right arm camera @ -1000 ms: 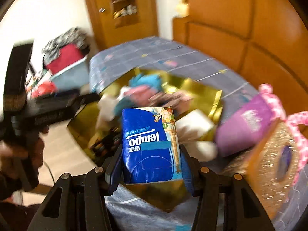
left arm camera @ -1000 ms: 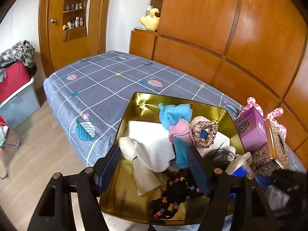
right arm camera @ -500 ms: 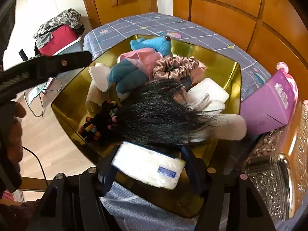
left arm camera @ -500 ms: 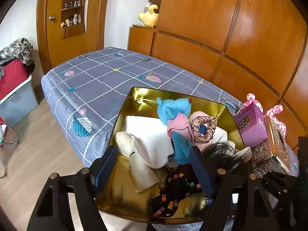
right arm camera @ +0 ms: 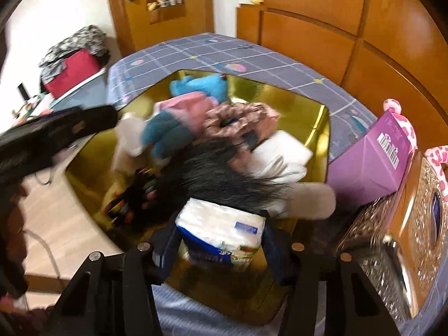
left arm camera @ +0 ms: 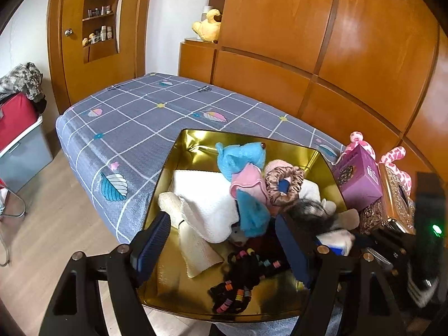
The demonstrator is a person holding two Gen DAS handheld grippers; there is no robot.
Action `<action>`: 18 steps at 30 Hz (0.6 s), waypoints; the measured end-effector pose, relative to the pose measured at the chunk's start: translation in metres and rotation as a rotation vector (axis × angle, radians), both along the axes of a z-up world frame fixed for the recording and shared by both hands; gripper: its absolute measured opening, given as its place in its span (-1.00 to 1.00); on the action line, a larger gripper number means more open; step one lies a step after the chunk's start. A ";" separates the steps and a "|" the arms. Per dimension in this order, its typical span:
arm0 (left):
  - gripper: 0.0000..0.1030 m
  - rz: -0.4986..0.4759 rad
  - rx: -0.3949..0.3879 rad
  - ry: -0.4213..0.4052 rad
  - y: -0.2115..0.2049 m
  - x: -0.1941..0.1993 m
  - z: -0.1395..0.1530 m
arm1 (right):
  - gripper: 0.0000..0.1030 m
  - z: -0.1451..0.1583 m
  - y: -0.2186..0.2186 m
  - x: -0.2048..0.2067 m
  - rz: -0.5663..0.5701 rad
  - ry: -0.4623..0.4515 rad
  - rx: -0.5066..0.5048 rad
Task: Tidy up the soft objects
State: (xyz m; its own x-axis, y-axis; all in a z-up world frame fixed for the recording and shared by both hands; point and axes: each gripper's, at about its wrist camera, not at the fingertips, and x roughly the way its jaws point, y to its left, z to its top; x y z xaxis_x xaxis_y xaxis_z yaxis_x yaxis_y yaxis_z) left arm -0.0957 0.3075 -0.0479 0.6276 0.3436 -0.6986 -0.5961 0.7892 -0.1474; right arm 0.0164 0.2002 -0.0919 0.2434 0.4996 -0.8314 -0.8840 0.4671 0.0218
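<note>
1. A bedroom panelled in orange wood, a bed [left arm camera: 156, 120] under a grey grid-patterned cover with leaf prints filling the middle of both wrist views, a shelved wooden door at upper left
2. A gold tray [left arm camera: 322, 165] sits on the near end of the bed at centre frame, heaped with soft goods
3. In the right wrist view the right gripper [right arm camera: 219, 240] at bottom centre is clamped on a tissue pack [right arm camera: 221, 229], blue wrapper with white top, held at the tray's near rim; its jaws have just been closing, the pack between them
4. Just above the pack lies a tuft of black hair [right arm camera: 212, 176], blurred, with a white folded cloth [right arm camera: 282, 154] to its right
5. In the left wrist view the left gripper [left arm camera: 221, 249] hovers at bottom centre over the tray's near part, fingers spread wide and holding nothing; its jaws have just been opening
6. Between and beyond those fingers: a white towel [left arm camera: 207, 196], a blue plush toy [left arm camera: 240, 156], a pink cloth [left arm camera: 247, 184], a brown satin scrunchie [left arm camera: 284, 182] and black hair ties with coloured beads [left arm camera: 238, 288]
7. At right of the tray stand a purple box [left arm camera: 358, 176] and an ornate gold box [left arm camera: 397, 201], both on the bed
8. A yellow plush duck [left arm camera: 208, 26] sits on a cabinet at top centre
</note>
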 end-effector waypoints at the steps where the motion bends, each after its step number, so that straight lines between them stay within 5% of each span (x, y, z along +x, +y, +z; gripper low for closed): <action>1: 0.53 -0.006 0.003 0.000 -0.002 0.001 0.000 | 0.03 -0.001 0.001 0.005 -0.015 0.006 -0.001; 18: 0.94 -0.021 0.031 -0.012 -0.017 0.002 0.008 | 0.25 0.009 -0.022 0.007 -0.082 -0.032 0.035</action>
